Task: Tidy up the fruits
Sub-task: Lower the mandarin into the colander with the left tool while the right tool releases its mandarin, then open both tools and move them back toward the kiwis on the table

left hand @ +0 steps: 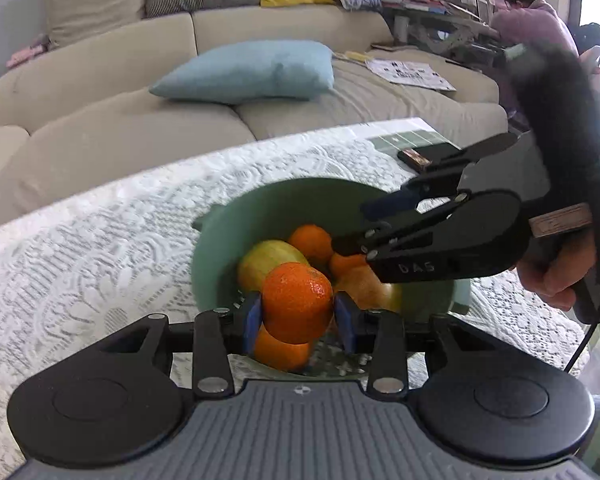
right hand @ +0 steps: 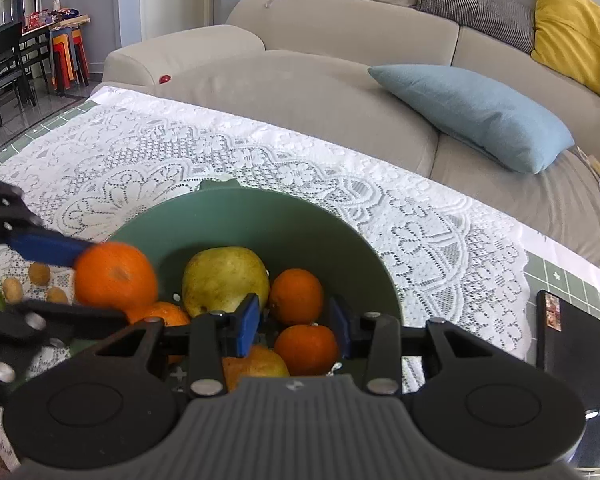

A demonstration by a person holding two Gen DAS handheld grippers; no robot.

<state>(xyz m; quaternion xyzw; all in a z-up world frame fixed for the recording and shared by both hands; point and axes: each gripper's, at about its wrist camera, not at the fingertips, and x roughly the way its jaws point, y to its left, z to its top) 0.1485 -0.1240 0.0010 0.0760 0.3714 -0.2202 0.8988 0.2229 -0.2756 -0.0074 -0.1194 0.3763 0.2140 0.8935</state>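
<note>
My left gripper (left hand: 297, 314) pinches a round orange tangerine (left hand: 297, 302) above the green plastic bowl (left hand: 220, 256); my right gripper (right hand: 294, 322) hangs spread, empty. Next, I'd lower and release it among the fruit.

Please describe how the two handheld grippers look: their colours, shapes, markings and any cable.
Both are black linkage frames with blue finger pads, round side discs and a grey ribbed base. The right gripper bears "DAS" lettering, a dark fuzzy cover on top, and a black cable.
</note>
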